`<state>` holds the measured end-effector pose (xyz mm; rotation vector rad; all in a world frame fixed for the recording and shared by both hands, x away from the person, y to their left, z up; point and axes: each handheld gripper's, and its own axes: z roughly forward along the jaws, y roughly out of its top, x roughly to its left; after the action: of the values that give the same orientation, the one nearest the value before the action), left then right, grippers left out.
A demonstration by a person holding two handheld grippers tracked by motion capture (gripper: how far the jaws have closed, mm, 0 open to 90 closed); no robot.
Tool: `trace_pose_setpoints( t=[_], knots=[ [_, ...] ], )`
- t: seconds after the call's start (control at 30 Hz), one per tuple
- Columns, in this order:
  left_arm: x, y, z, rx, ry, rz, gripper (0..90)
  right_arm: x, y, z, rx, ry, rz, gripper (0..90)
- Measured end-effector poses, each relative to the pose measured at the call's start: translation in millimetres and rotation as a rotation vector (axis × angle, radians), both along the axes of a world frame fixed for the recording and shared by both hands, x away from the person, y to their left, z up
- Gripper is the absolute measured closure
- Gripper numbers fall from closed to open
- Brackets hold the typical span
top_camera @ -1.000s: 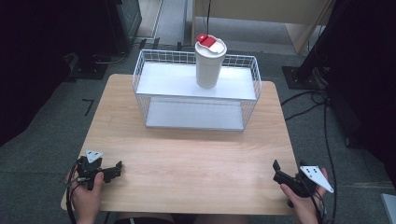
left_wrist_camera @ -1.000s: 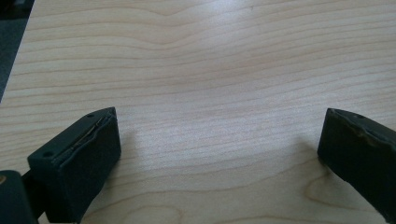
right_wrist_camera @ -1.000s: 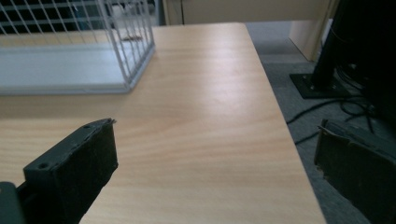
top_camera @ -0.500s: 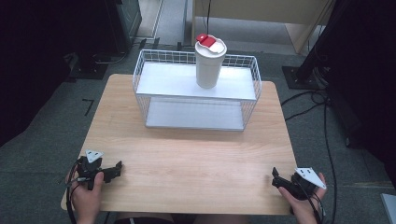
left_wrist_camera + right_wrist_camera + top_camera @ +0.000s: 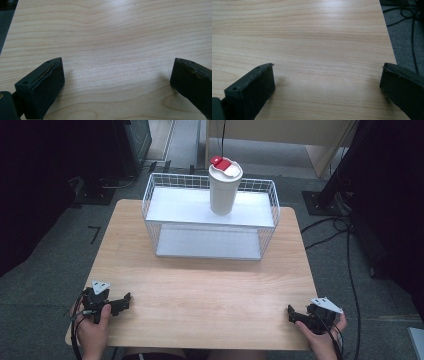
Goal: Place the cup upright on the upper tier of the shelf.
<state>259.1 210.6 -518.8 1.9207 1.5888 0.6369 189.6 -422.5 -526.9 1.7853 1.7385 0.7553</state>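
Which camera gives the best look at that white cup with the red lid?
The high view: the white cup stands upright on the wire rack's upper shelf. Both gripper views look past open jaws at bare tabletop, no cup.

Table (image 5: 200, 290) light wood, wavy grain. Basket (image 5: 210, 222) at 12: white wire grid, pale grey shelves; cup (image 5: 224, 190) white, lid tab red. Grippers at 7 (image 5: 125, 300) and 5 (image 5: 291, 314) black, grey plates; floor (image 5: 45, 290) dark grey.

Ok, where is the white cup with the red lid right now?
In the high view, the white cup stands upright on the top shelf of the wire rack, right of centre, at the table's far side.
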Motion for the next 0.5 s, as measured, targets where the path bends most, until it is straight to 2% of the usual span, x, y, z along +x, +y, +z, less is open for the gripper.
trace_pose_setpoints(
  t=[0.5],
  knots=[
    [0.0,0.0,0.1,0.000,0.001,0.000,0.0,0.2,-0.2,0.1,-0.003,0.002,0.001,0.0]
  ],
)
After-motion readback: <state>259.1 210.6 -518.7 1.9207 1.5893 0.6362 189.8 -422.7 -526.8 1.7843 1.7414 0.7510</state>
